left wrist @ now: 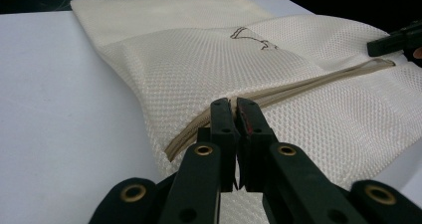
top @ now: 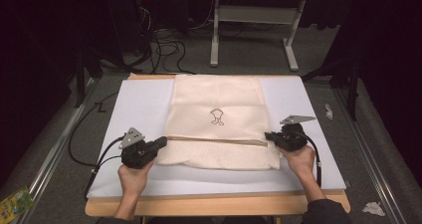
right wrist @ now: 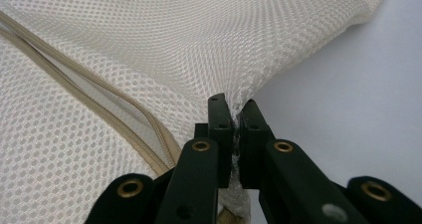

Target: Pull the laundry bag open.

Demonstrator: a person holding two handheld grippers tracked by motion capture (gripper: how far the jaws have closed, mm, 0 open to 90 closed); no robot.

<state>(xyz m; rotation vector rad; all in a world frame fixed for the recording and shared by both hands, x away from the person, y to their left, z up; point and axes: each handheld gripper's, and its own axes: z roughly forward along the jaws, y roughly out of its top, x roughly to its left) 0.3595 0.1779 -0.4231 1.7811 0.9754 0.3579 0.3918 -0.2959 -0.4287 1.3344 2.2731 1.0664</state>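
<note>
On the white mat (top: 132, 104) lies the cream mesh laundry bag (top: 219, 119); the left gripper (top: 161, 143) pinches its left zipper end, the right gripper (top: 268, 135) clamps its right edge.

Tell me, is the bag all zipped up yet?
Not yet. The mesh bag already lies flat on the white table. The left tool and the right tool each pinch one of its side edges by the zipper. The zipper looks partly gaping by the right tool, so any closing is still left.
</note>
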